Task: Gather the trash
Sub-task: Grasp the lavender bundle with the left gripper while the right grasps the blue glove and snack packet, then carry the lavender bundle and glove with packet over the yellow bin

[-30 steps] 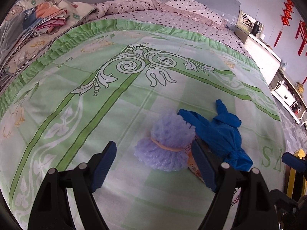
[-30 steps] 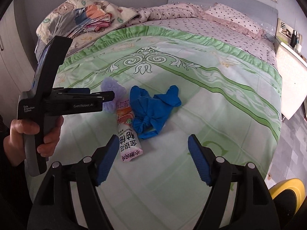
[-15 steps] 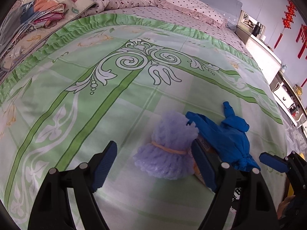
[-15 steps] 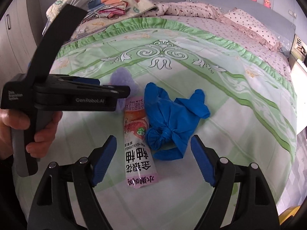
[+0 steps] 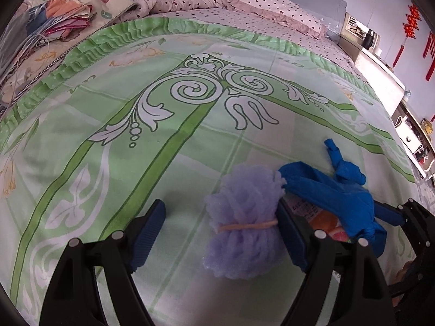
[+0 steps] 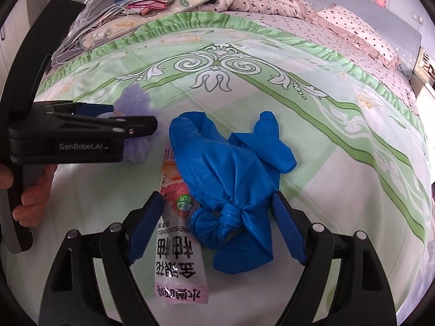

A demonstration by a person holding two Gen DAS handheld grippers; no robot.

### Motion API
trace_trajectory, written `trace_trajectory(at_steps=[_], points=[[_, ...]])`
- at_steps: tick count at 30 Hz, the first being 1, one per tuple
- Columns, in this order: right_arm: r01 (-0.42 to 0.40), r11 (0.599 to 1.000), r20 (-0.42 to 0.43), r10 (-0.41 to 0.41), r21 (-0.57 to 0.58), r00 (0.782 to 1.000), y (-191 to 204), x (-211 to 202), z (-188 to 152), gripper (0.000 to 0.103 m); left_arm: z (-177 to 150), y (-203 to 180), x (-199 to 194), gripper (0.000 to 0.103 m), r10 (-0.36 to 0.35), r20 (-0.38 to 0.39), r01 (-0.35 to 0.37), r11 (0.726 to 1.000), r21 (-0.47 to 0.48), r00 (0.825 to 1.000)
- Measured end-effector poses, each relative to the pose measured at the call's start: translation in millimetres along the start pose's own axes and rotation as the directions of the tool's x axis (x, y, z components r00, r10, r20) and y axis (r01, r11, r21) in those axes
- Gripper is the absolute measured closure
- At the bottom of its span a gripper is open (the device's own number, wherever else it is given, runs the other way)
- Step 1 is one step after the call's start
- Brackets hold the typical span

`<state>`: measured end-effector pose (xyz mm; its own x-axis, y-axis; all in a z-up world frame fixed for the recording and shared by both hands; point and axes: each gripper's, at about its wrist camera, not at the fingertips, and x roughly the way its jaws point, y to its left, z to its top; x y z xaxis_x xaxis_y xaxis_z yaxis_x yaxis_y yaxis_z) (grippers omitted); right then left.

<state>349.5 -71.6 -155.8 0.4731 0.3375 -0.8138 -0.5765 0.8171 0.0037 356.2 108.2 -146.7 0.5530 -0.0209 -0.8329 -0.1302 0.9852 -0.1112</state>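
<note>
Three bits of trash lie together on the green patterned bedspread. A lilac foam-net bundle, tied with a rubber band, sits between the fingers of my left gripper, close against the right finger; the jaws are open. Knotted blue gloves lie between the fingers of my right gripper, which is open, its pads not pressing. A pink snack wrapper pokes out under the gloves by its left finger. The right wrist view shows the left gripper from the side, over the lilac bundle.
A hand holds the left gripper's handle. Folded clothes and a quilt are heaped at the bed's back left, a dotted pillow by the headboard. A white cabinet stands beyond the bed's right edge.
Both grippers have come forward and down over the trash. The lilac bundle now sits between the left fingers, the blue knot between the right ones. The right jaws spread slightly wider.
</note>
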Motion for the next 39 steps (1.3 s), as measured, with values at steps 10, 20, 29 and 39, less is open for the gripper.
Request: trace_trajectory(at_steps=[10,20,29,39], points=[[-0.034,0.998,0.01,0.034,0.045,0.999,-3,-3,1,0.076,-2,-18,-8,0.064,-0.03,0.037,0.027,0.997,0.077,0.999],[0.008,0.997,0.062,-0.012,0.072,0.998,-9,-37,0,0.083,0,-19,-42,0.066,-0.067,0.104,0.059,0.995,0.077,0.992],[0.057,0.993,0.106,-0.067,0.102,0.992,-21,-94,-6,0.083,-4,-23,-82,0.066,-0.089,0.153,0.081,0.995,0.058,0.984],[0.106,0.985,0.198,-0.132,0.135,0.971,-27,-198,-31,0.083,-18,-53,-147,0.066,-0.13,0.215,0.112,0.989,0.094,0.968]])
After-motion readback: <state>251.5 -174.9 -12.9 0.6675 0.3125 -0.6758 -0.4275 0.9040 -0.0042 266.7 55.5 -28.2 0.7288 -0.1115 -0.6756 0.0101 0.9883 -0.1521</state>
